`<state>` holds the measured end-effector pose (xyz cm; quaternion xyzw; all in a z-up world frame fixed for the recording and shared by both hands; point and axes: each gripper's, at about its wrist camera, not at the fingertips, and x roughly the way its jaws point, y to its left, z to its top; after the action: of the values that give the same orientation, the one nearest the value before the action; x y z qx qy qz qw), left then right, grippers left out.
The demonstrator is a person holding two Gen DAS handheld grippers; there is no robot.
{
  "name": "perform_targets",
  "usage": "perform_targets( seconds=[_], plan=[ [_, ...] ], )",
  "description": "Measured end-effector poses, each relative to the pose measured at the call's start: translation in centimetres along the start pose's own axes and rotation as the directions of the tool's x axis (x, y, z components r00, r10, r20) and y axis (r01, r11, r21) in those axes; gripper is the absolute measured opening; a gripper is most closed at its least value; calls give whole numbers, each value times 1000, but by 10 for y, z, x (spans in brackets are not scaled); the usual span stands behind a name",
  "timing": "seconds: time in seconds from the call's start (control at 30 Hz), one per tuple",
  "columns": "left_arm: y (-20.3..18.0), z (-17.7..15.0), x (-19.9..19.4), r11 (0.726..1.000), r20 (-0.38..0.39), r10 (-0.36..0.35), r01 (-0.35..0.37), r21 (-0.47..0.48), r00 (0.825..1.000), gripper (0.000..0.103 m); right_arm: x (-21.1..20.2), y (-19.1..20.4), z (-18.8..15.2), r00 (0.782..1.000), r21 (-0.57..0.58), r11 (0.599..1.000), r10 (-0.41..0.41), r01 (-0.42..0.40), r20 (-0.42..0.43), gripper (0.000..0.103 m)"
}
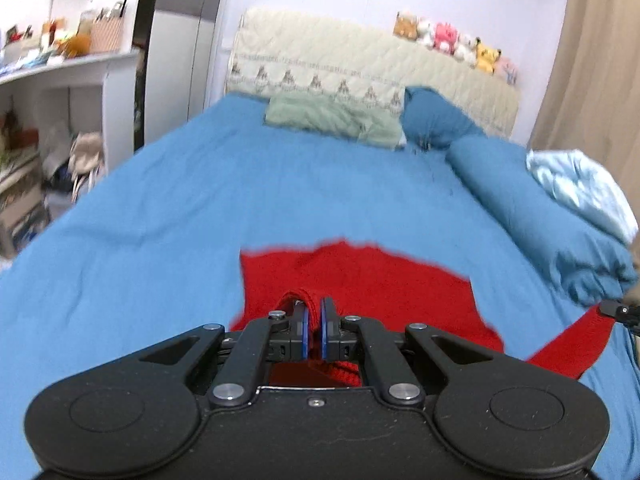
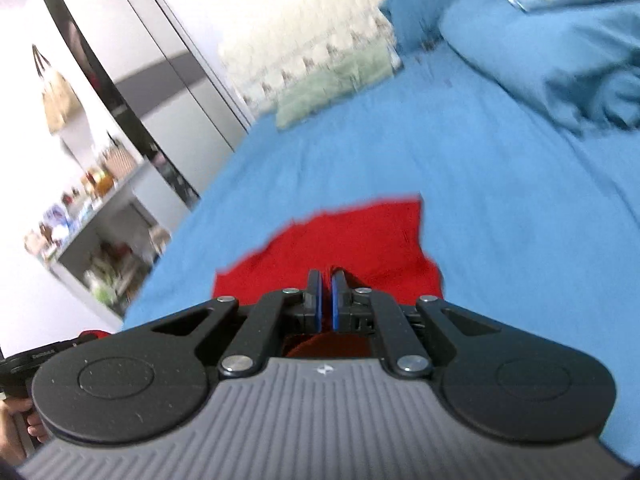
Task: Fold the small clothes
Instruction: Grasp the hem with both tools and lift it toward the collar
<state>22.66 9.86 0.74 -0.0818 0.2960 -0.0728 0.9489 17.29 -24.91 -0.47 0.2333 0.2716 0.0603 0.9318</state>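
Note:
A red knitted garment point(image 1: 360, 280) lies on the blue bed sheet point(image 1: 180, 200), with its near edge lifted off the bed. My left gripper point(image 1: 314, 312) is shut on a fold of that red edge. In the right wrist view my right gripper point(image 2: 325, 284) is shut on another part of the red garment point(image 2: 360, 240), which hangs from the pads. The right gripper's tip point(image 1: 618, 312) shows at the right edge of the left wrist view, pinching a stretched red corner. The left gripper's body point(image 2: 44, 356) and a hand point(image 2: 16, 432) show at the lower left of the right wrist view.
A rolled blue duvet point(image 1: 540, 208) with a pale blue cloth point(image 1: 580, 184) lies along the bed's right side. A green pillow point(image 1: 336, 120) and a blue pillow point(image 1: 436, 116) rest against the quilted headboard point(image 1: 360, 64). White shelves point(image 1: 60, 80) and a wardrobe point(image 1: 180, 40) stand at the left.

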Motion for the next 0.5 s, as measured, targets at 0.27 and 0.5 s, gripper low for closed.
perform_targets(
  seconds=[0.27,0.5],
  plan=[
    [23,66,126,996,72,63,-58,-67,995,6,133,-14,80,996,26,1000,7,-9,85,20],
    [52,46,239,985,5,112,-111,-135,994,6,259,-56,74,994,11,995,-97,96,54,20]
  ],
)
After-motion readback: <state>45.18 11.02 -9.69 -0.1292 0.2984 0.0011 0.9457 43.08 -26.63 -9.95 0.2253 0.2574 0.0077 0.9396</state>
